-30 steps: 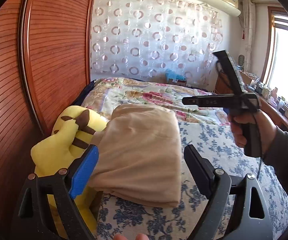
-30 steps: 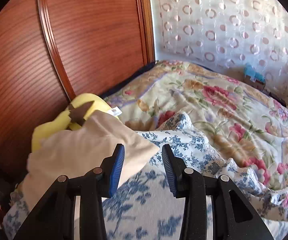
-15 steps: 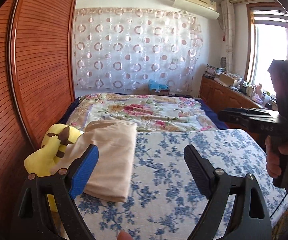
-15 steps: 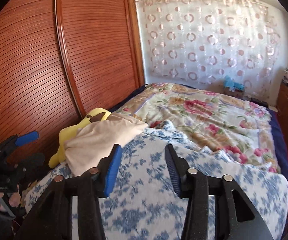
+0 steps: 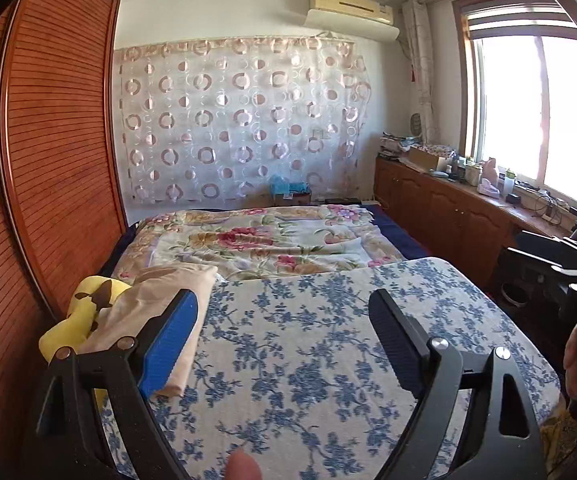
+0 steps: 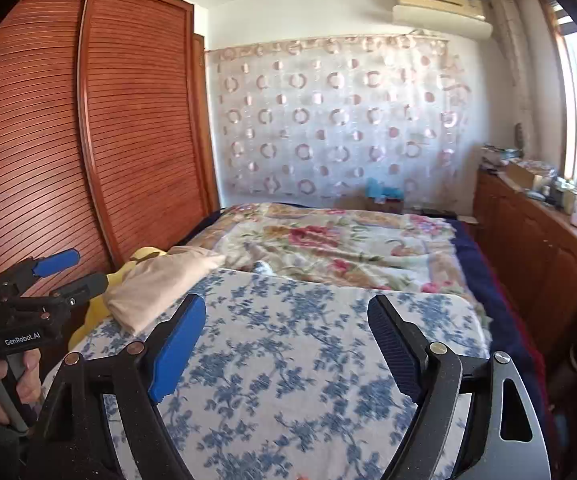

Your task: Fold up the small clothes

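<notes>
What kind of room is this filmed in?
A home bedroom, it seems: a bed under a blue-flowered white cover and a floral quilt, a slatted reddish wooden wardrobe, and a wall-mounted air conditioner.

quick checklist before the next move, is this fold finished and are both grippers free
1. Folded beige garment lies in a compact stack at the bed's left edge: ok.
2. Garment sits flat on the blue floral sheet: not ok, it partly rests on the yellow plush toy.
3. Left gripper open with nothing between its fingers: ok.
4. Right gripper empty, jaws opening: ok.
5. Sheet in front of both grippers clear of other clothes: ok.
6. Another garment waiting to be folded: cannot tell, none in view.
</notes>
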Tool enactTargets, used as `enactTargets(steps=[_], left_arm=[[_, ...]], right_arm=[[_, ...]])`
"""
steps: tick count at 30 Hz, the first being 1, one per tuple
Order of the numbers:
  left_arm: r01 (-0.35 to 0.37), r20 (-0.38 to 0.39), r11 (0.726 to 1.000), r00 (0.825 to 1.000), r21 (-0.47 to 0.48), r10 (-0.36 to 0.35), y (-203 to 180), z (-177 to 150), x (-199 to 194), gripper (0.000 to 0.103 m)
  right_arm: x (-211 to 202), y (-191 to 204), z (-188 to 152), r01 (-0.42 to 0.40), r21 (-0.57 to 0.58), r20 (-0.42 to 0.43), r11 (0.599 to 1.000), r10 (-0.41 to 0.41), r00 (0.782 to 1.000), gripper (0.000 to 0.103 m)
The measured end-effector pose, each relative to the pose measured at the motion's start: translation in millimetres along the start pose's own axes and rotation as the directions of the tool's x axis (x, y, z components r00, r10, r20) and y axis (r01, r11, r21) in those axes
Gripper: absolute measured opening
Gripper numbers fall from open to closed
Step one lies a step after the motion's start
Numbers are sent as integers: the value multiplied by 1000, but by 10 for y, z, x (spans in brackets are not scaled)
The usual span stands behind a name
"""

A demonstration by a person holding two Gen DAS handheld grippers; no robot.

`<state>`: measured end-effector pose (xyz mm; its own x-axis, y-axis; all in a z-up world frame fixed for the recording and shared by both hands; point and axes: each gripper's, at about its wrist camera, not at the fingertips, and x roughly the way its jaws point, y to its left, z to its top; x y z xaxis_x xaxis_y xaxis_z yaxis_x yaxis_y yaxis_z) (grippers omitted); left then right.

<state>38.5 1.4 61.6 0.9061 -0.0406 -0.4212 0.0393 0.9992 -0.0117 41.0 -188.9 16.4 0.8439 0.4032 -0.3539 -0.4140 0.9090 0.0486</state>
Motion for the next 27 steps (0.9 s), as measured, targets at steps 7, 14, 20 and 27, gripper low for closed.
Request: enactTargets(steps=[7, 14, 20, 27], left_arm=[[4, 4, 1000, 1000, 12, -4, -203, -8, -108, 88], [-3, 19, 1000, 1000, 26, 2, -283, -10, -182, 88], [-9, 23, 1000, 1000, 18, 9, -302, -17, -200, 88], [-12, 21, 1000, 1000, 12, 11, -271, 0, -215, 88]], right_arm=[[-138, 123, -151, 75, 44, 25, 996, -76, 997, 85], [-210, 260, -223, 100, 66, 34, 993, -103, 994, 85], [-262, 208, -237, 101, 87, 35, 991, -104, 994, 85], [-284, 163, -237, 102, 87, 31, 991, -105, 994, 85]])
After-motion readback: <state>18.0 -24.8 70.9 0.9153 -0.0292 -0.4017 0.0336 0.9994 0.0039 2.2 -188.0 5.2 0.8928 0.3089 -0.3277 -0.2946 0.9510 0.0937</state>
